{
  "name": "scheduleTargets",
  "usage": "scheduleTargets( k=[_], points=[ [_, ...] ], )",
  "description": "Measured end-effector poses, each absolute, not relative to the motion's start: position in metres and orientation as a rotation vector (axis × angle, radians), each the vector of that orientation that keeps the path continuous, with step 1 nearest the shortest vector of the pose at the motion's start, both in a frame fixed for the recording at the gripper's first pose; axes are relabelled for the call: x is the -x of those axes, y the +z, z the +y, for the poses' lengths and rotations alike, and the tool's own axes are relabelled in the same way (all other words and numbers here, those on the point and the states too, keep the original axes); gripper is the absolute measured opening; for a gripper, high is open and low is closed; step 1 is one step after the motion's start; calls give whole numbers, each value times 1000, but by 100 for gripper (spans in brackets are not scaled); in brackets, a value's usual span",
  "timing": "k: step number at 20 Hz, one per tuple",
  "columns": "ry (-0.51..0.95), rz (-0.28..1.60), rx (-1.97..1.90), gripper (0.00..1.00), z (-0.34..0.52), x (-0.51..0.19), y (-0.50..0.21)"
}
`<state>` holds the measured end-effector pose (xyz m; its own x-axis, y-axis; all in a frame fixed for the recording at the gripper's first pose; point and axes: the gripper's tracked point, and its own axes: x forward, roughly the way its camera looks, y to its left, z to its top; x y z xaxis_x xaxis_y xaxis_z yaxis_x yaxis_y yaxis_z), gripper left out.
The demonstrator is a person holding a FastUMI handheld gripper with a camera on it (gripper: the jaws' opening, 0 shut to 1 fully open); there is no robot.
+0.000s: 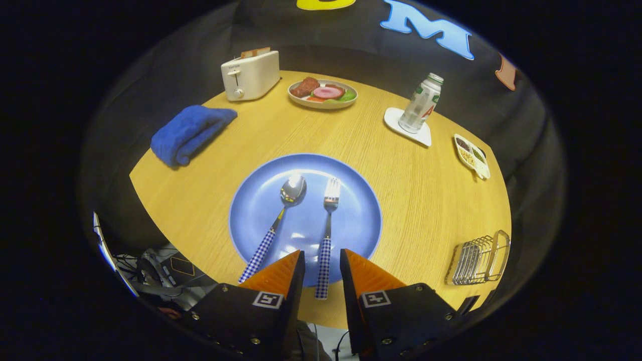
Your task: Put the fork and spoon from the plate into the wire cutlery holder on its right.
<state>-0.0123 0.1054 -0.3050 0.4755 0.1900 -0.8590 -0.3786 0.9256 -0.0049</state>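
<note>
The spoon (281,215) and the fork (327,225) both lie on the blue plate (251,200), so neither piece has gone over to the holder yet; as far as I can judge, the whole task is left to do.

Going left to right: a folded blue towel (190,133) sits far left on the round wooden table (426,200), with a white toaster (250,75) beyond it. The spoon rests on the left half of the plate, bowl pointing far and its checked handle slanting off the near-left rim. The fork lies just right of it, close to parallel, tines far, its checked handle running over the near rim.

The gripper (322,265) is released, its fingers spread apart, and the end of the fork's handle shows in the gap between them; whether either finger touches it I cannot tell. That suggests the fork is the first to be taken.

Farther right stand a plate of food (323,93), a bottle (421,103) on a white coaster (393,118), and a small divided dish (471,155). The wire cutlery holder (479,260) waits at the near right, well apart from the plate, with nothing in it.
</note>
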Motion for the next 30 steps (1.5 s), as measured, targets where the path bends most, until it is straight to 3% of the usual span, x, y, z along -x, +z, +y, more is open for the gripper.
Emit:
scheduleTargets(
  k=[7, 8, 10, 12, 21, 30],
  points=[
    [283, 1150, 238, 42, 95, 18, -341],
    [280, 1165, 234, 14, 96, 7, -349],
    [274, 1202, 216, 14, 99, 11, -337],
    [276, 1225, 229, 5, 98, 11, -337],
    [412, 1322, 217, 5, 84, 27, -290],
    [446, 1387, 212, 4, 5, 55, -223]
  ],
)
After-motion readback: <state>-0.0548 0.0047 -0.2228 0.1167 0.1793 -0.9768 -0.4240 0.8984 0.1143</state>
